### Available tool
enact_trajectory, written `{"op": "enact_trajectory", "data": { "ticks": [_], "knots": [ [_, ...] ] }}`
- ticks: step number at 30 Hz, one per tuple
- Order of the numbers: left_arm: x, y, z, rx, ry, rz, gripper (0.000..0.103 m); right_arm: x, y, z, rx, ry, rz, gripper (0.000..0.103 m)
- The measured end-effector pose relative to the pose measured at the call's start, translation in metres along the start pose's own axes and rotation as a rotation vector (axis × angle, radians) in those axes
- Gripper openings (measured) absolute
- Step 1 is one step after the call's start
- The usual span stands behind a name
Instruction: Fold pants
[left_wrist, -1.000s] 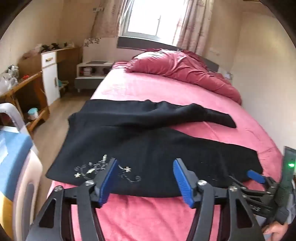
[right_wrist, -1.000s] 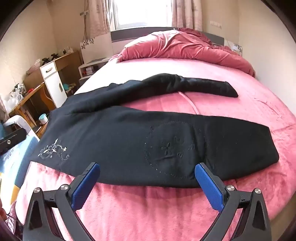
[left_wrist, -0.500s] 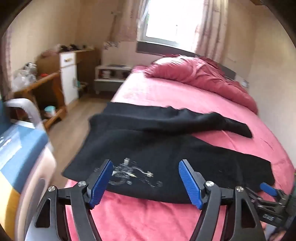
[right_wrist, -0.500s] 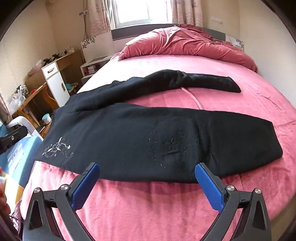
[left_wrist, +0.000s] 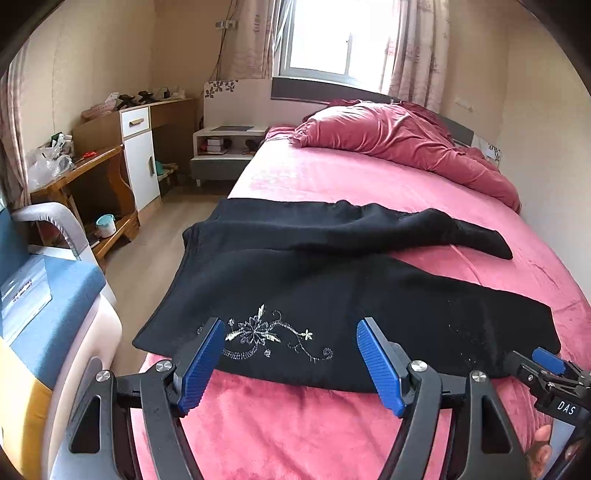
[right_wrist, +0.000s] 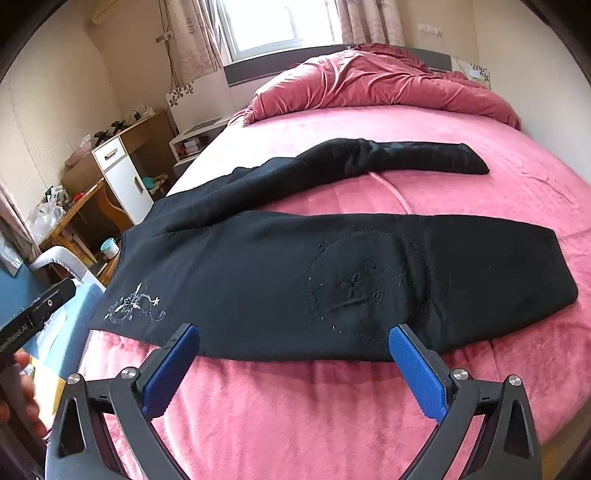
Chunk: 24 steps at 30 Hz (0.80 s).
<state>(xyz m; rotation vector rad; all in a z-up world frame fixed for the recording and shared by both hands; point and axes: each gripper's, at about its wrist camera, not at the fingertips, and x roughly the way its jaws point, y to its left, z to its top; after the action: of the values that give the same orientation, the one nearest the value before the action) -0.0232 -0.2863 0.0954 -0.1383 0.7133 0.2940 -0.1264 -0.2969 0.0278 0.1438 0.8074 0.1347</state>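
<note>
Black pants (left_wrist: 332, 280) lie spread across the pink bed (left_wrist: 351, 184), waistband at the left edge, both legs running right. White floral embroidery (left_wrist: 266, 334) sits near the waist. My left gripper (left_wrist: 291, 354) is open and empty, just before the near edge of the pants at the embroidery. In the right wrist view the pants (right_wrist: 295, 266) show a stitched circle motif (right_wrist: 365, 284) on the near leg. My right gripper (right_wrist: 295, 360) is open and empty, at the near edge of that leg. The right gripper also shows in the left wrist view (left_wrist: 546, 363).
A crumpled red duvet (left_wrist: 399, 144) lies at the head of the bed. A wooden desk (left_wrist: 85, 173), a white cabinet (left_wrist: 140, 158) and a bedside table (left_wrist: 225, 147) stand left of the bed. A blue and white chair (left_wrist: 48, 295) stands at the near left.
The left gripper has swung left, bringing the embroidery between its fingers. The right gripper has drawn back slightly from the near leg. The pants have not moved.
</note>
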Motion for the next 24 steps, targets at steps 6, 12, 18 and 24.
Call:
{"op": "enact_trajectory", "data": {
  "ticks": [6, 12, 18, 24],
  "knots": [
    [-0.029, 0.020, -0.007, -0.004, 0.021, -0.047, 0.086, 0.002, 0.001, -0.002, -0.010, 0.016, -0.008, 0.103],
    [-0.058, 0.046, 0.018, 0.003, 0.056, -0.073, 0.086, 0.003, -0.001, -0.003, -0.002, 0.017, -0.007, 0.103],
    [-0.048, 0.146, 0.010, 0.024, 0.067, -0.125, 0.087, 0.005, -0.005, -0.006, 0.010, 0.021, -0.018, 0.103],
    [-0.032, 0.202, -0.006, 0.034, 0.074, -0.151, 0.087, 0.006, -0.007, -0.007, 0.015, 0.025, -0.022, 0.103]
  ]
}}
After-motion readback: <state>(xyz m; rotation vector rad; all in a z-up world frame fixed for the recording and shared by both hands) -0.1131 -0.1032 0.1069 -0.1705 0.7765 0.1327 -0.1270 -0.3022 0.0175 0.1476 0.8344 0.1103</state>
